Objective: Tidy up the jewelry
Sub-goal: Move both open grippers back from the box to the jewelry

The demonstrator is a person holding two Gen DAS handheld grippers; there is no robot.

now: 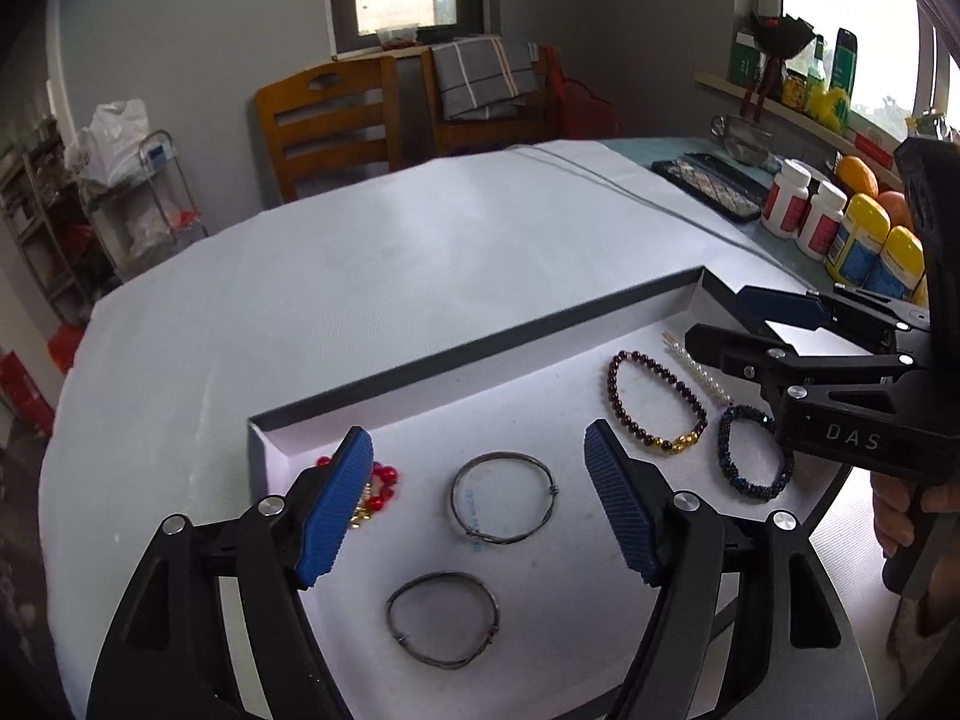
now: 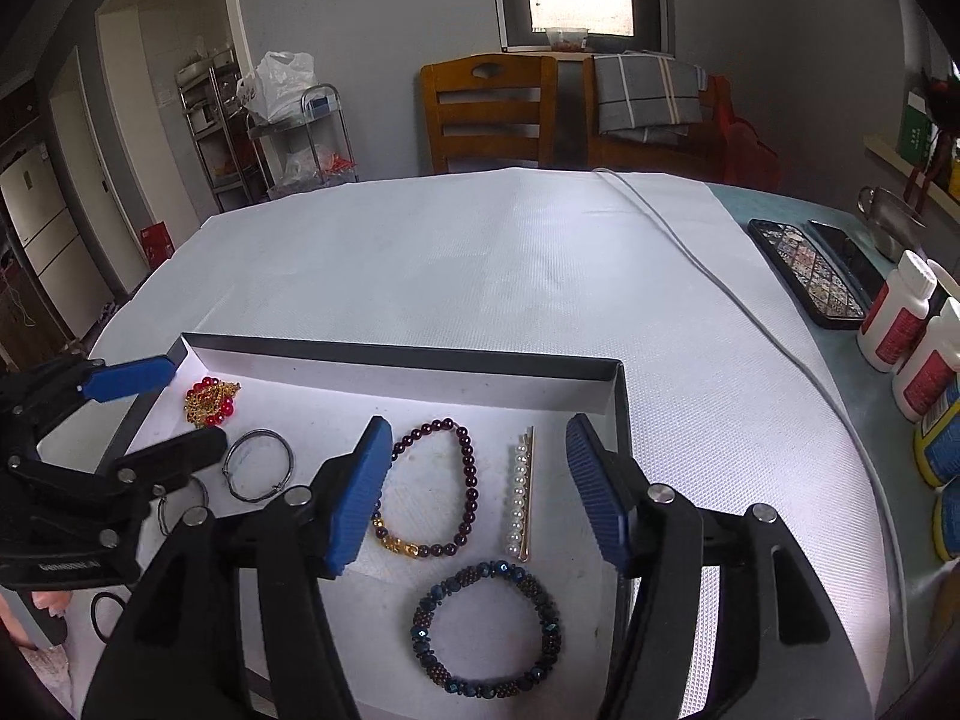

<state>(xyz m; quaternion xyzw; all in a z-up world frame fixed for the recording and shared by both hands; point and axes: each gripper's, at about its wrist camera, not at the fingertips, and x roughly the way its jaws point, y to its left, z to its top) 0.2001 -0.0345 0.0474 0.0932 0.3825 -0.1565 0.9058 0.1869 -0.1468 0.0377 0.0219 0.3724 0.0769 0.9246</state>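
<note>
A shallow white tray with a dark rim (image 1: 480,336) (image 2: 408,357) holds the jewelry. Two thin metal bangles (image 1: 504,498) (image 1: 443,618) lie under my open, empty left gripper (image 1: 477,504), with a red-and-gold bead piece (image 1: 384,483) (image 2: 210,402) partly behind its left finger. A dark maroon bead bracelet with gold beads (image 1: 657,399) (image 2: 432,492), a pearl hair clip (image 1: 702,372) (image 2: 521,492) and a blue-black beaded bracelet (image 1: 753,453) (image 2: 486,630) lie under my open, empty right gripper (image 2: 477,492) (image 1: 720,324).
The tray sits on a white mat (image 2: 480,252) on a round table. A grey cable (image 2: 708,264) crosses the mat. Phones (image 2: 810,276), pill bottles (image 2: 900,324) and yellow bottles (image 1: 864,240) stand at the right. Wooden chairs (image 2: 486,114) are behind.
</note>
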